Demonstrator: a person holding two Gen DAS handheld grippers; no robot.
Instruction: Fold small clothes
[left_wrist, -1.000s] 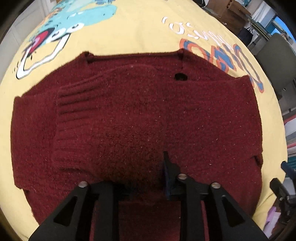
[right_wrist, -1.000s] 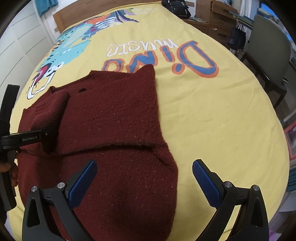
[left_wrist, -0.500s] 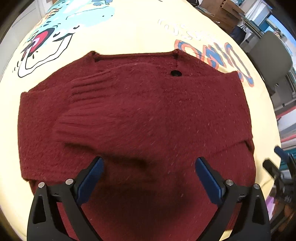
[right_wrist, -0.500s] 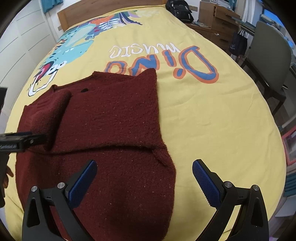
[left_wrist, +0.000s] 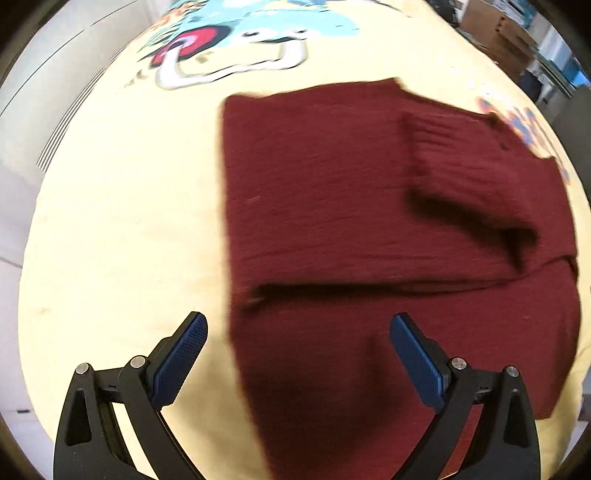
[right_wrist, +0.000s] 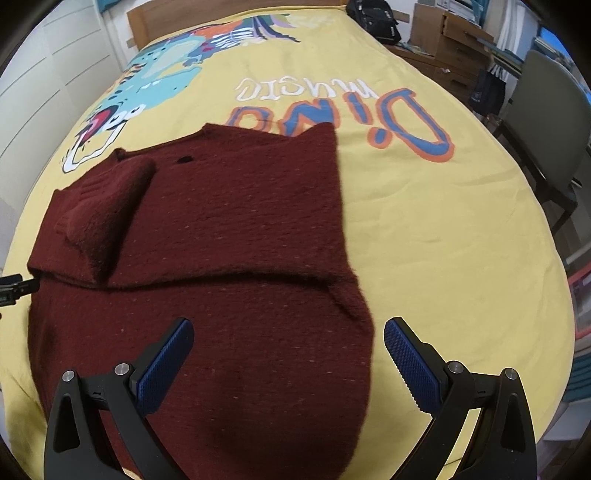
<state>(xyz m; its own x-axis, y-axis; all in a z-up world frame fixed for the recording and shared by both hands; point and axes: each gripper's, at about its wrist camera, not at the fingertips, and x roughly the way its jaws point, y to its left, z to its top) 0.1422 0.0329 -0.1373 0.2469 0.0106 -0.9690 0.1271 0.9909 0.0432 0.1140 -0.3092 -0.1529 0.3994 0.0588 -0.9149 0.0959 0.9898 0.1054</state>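
Both hand-held grippers, left (left_wrist: 297, 354) and right (right_wrist: 288, 354), hang released above the maroon sweater (right_wrist: 207, 236). It lies on the yellow bed (right_wrist: 443, 229), sleeves folded in.

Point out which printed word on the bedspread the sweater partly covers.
The big orange-and-blue "Dino": the maroon sweater overlaps its lower edge. The white "music" beyond it lies fully uncovered.

Sweater (right_wrist: 229, 236) lies on bedspread (right_wrist: 443, 229), chair (right_wrist: 546, 122) at right.
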